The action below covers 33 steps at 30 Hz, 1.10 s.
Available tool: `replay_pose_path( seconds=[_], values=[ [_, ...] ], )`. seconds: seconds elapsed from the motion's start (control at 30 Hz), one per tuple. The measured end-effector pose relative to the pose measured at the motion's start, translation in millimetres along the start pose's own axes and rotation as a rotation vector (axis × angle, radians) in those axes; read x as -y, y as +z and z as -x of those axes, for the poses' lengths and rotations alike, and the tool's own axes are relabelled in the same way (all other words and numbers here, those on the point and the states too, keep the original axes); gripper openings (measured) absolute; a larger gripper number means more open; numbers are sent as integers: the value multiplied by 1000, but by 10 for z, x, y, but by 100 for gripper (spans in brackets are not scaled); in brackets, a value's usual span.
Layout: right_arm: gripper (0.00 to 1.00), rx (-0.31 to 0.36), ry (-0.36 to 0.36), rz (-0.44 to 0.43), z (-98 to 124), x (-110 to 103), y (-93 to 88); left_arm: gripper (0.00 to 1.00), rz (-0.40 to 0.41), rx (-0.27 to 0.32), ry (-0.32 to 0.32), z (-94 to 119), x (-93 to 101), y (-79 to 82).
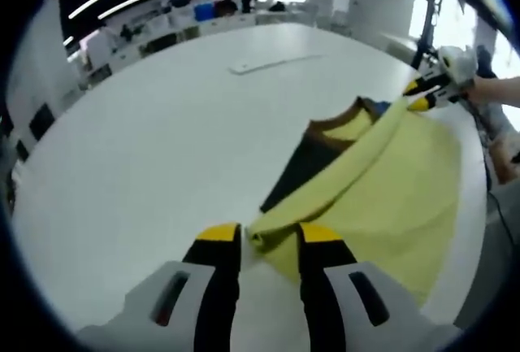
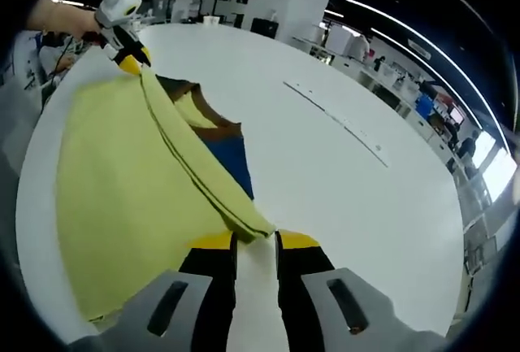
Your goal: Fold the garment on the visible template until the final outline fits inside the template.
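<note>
Left gripper view, near: left gripper (image 1: 268, 234) at 6 o'clock, jaws close together, pinching a corner of the garment (image 1: 390, 181). The yellow fabric runs from that corner toward 2 o'clock, its held edge rolled over in a long fold. Under it a dark panel with a brown neckline shows. Far end, 2 o'clock: right gripper (image 1: 429, 92) in a person's hand (image 1: 496, 90), clamped on the other end of the same edge.

Right gripper view, near: the right gripper (image 2: 256, 242) sits at 6 o'clock with jaws nearly closed on the garment (image 2: 122, 181) corner. The folded edge stretches to 11 o'clock, where the left gripper (image 2: 130, 58) grips it. A blue panel and brown collar peek out beside the fold.

The garment lies on a white table (image 1: 146, 149), toward its near edge. A thin strip (image 1: 272, 63) lies farther out, well apart.

Progress, as a judgement: a lengthwise fold is mid-way, one edge lifted between both grippers and not laid flat. The template outline cannot be made out, so fit is unverified. Left: lay the fold down, likely further folds, check outline.
</note>
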State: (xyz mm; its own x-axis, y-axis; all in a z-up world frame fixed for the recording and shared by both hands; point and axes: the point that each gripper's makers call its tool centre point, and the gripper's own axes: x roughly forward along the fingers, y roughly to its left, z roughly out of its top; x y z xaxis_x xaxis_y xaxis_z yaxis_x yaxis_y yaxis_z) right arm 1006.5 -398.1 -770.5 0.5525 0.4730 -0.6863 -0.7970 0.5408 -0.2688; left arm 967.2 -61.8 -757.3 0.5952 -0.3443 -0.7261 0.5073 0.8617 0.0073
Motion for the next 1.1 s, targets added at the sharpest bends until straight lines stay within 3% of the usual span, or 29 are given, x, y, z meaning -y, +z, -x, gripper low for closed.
replay_pose_path(
  seconds=[0.47,1.1],
  values=[
    [11,20,-2,2,-100,111,94,20,9,4,-10,-129,-104,105],
    [17,26,3,-41,-211,213,100,20,22,-8,0,-297,-284,135]
  ],
)
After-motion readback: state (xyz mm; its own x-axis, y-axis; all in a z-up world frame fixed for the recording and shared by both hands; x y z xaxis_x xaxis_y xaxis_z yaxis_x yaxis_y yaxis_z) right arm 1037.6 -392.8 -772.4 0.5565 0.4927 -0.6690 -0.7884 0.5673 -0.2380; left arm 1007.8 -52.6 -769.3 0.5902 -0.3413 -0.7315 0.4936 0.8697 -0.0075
